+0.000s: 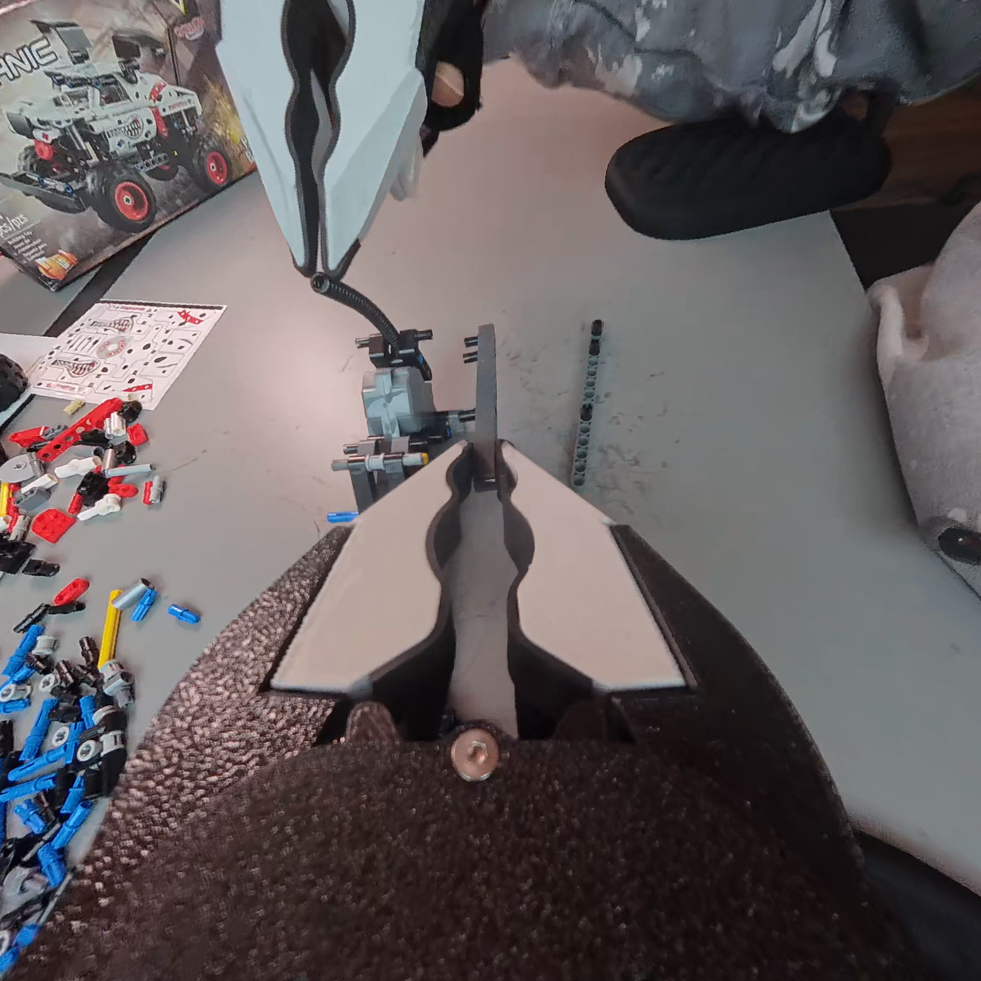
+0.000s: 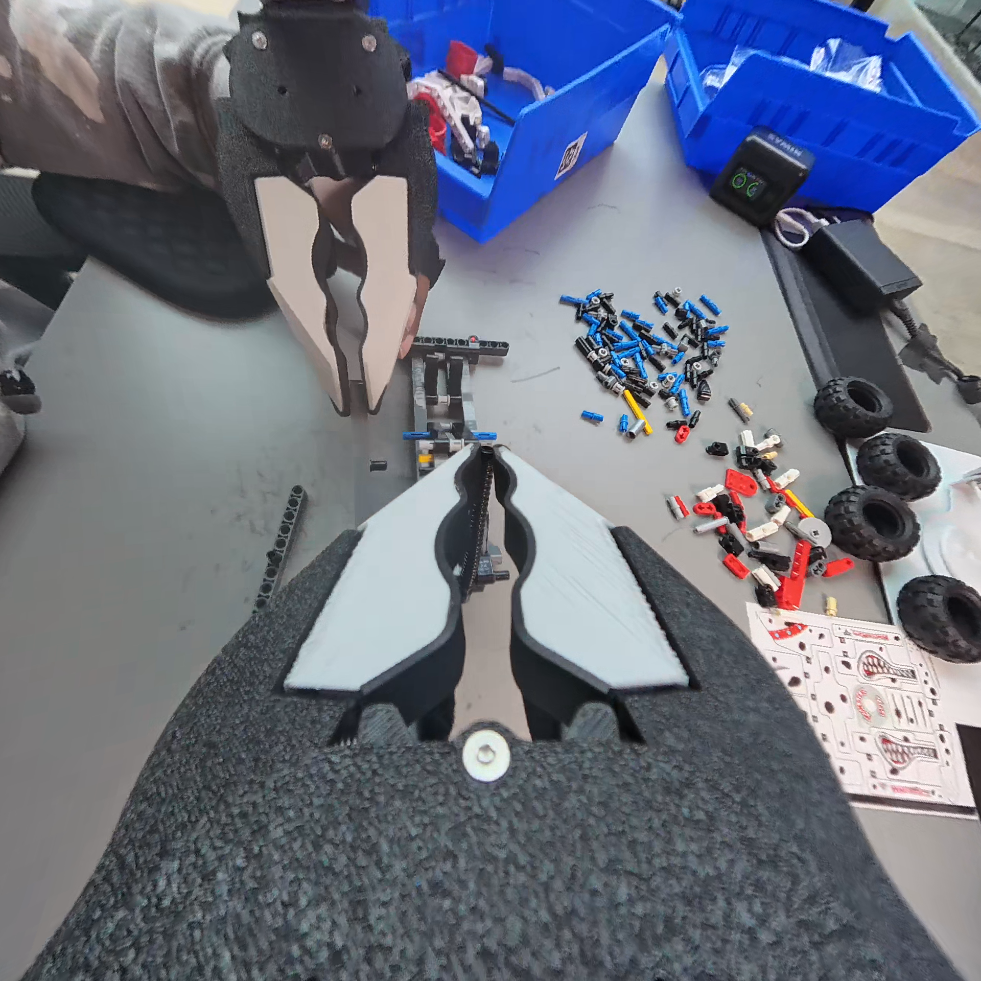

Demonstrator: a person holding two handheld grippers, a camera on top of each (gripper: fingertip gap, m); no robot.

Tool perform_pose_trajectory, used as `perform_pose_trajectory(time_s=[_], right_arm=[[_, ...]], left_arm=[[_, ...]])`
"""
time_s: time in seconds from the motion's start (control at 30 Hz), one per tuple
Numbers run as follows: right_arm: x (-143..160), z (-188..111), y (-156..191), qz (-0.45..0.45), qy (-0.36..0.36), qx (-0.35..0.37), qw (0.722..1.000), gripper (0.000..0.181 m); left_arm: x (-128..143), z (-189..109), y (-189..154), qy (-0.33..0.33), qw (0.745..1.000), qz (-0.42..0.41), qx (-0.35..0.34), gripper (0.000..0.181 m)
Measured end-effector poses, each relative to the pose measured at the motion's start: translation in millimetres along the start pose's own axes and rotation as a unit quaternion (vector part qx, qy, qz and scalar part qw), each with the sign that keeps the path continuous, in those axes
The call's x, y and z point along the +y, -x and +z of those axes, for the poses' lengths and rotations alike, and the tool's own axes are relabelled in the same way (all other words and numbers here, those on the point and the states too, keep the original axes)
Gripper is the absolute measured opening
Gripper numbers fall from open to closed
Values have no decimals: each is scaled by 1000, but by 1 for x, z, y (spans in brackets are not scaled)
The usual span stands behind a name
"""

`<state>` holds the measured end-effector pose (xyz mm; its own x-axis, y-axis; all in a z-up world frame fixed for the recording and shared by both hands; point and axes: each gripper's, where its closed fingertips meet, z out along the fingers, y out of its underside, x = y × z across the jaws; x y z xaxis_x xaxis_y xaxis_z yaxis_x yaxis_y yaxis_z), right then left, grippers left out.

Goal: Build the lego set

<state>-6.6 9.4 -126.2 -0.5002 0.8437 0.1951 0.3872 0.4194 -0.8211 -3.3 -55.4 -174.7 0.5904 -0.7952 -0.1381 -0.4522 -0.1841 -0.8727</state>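
The partly built chassis (image 1: 395, 409) stands on the grey table (image 1: 716, 531). It has a grey block in the middle and black and blue pins. My left gripper (image 1: 484, 451) is shut on its upright dark grey side beam (image 1: 485, 382). My right gripper (image 1: 317, 268) comes from the top, shut on the end of a black ribbed hose (image 1: 366, 308) that curves down to the chassis top. In the right wrist view, my right gripper (image 2: 485, 451) holds the hose (image 2: 480, 509) over the chassis (image 2: 443, 393), and the left gripper (image 2: 358, 406) grips the side beam (image 2: 371, 493).
A loose long black beam (image 1: 586, 403) lies right of the chassis. Piles of small parts (image 2: 647, 345) and red parts (image 2: 764, 525), several tyres (image 2: 870, 523), a sticker sheet (image 2: 870, 711), the set's box (image 1: 106, 132) and blue bins (image 2: 531, 106) are around. A person's sleeve (image 1: 690, 48) is behind. The tips of one gripper are about 9 centimetres away from the tips of the other.
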Motion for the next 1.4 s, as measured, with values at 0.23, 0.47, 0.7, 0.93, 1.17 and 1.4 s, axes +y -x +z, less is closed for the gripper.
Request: perform_pose_trajectory(time_s=[0.23, 0.47, 0.7, 0.93, 1.17, 1.4], right_arm=[[2, -2, -7, 43, -74, 18, 996, 17], [9, -9, -13, 62, -82, 13, 995, 20], [18, -17, -9, 39, -62, 10, 997, 23], [65, -4, 12, 48, 34, -58, 997, 51], [77, 20, 24, 23, 75, -65, 995, 60], [86, 33, 22, 8, 94, -47, 994, 28]], left_arm=[[-13, -4, 0, -49, 999, 7, -4, 9], [-19, -9, 5, -64, 997, 20, -30, 9], [-18, -17, 14, -71, 996, 16, -46, 9], [-12, -22, 21, -61, 996, 16, -57, 9], [-6, -20, 23, -48, 997, 17, -60, 9], [-2, -16, 22, -40, 997, 16, -58, 9]])
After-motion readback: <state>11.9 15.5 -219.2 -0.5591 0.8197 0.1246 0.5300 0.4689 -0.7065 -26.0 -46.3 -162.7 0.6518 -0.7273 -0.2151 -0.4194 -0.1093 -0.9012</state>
